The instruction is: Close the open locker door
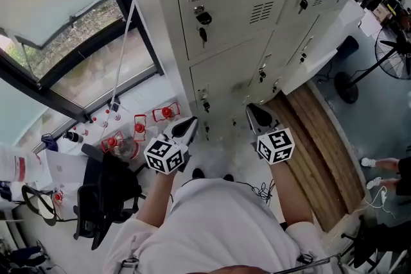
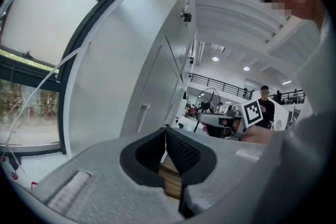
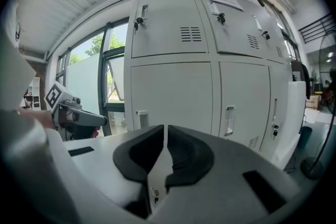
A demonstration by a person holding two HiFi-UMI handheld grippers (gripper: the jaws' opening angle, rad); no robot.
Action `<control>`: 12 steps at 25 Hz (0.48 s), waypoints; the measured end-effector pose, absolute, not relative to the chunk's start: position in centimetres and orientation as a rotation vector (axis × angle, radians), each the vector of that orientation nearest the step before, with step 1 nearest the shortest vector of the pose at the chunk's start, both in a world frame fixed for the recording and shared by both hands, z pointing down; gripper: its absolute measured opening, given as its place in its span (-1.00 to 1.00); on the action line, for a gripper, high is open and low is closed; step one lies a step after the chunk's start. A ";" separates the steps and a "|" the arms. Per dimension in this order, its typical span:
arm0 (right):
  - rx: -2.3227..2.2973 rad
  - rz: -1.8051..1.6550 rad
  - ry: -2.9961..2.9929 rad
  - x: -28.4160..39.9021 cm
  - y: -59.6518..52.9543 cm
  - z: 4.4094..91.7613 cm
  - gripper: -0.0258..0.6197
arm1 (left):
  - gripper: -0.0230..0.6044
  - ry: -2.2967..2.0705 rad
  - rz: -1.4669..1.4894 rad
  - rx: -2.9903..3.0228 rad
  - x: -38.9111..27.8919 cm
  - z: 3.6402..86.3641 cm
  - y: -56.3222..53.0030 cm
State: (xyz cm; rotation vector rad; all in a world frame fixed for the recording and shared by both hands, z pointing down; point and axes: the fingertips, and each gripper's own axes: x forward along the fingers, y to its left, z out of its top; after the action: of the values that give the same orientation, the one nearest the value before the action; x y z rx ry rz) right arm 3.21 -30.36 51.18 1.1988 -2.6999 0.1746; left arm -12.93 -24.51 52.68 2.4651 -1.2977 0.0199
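Observation:
A bank of pale grey lockers (image 1: 237, 3) stands right in front of me. At its right end one locker door (image 1: 324, 48) hangs open, swung out toward the room; in the right gripper view that door (image 3: 295, 113) shows edge-on at the far right. My left gripper (image 1: 191, 120) is held low before the lower lockers, its jaws shut (image 2: 166, 131) with nothing in them. Beside it, my right gripper (image 1: 250, 107) points at the lower doors, and its fingertips (image 3: 164, 128) meet around nothing. Neither gripper touches the lockers.
A large window (image 1: 64, 22) fills the left. Red-capped bottles (image 1: 138, 128) and a black office chair (image 1: 103, 196) stand on the floor at the left. A wooden strip (image 1: 321, 151) runs along the locker base, a standing fan (image 1: 392, 54) is at the right, and another person's feet (image 1: 379, 163) show.

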 end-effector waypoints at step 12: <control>1.304 0.153 -2.691 6.5 -28.7 51.0 -0.91 | -0.88 -1.259 0.010 2.501 -10.5 51.9 -25.2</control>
State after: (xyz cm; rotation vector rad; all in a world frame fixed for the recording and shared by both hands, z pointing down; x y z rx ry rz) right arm 6.52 -28.66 51.01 1.3042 -2.6909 0.1533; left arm -10.47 -25.19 51.90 2.5011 -1.2593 0.0097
